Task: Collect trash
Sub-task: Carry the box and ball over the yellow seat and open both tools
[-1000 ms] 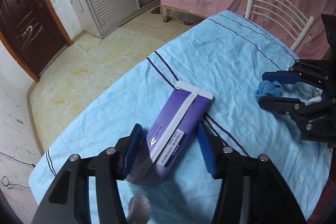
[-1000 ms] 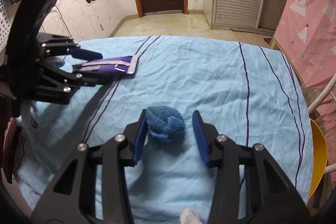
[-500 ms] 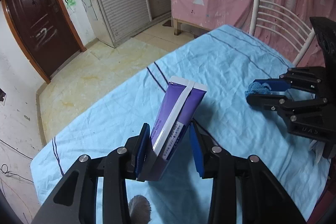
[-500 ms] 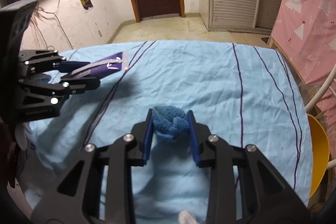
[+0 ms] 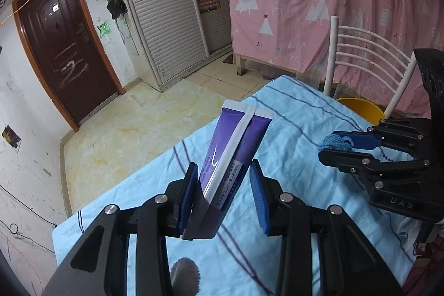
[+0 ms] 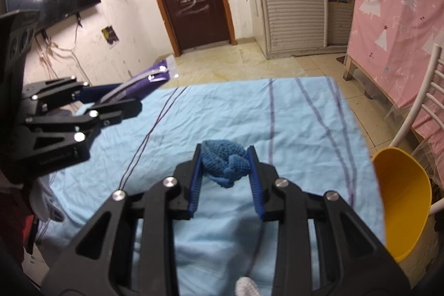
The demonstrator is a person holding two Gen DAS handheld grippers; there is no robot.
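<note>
With jaws just closed, the purple tube (image 5: pixel 236 149) is clamped by the left gripper (image 5: pixel 226 192) and the blue knitted wad (image 6: pixel 225 165) by the right gripper (image 6: pixel 225 179), both now raised off the blue sheet (image 6: pixel 291 129), ready for disposal.

table (image 6: pixel 291 113), light blue striped cloth (image 6: pixel 222 107), possibly bare

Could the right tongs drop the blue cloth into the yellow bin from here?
Probably yes. The right tongs grip the blue cloth clear of the table, and the yellow bin stands open past the table's right edge with nothing between; the left tongs are well aside.
</note>
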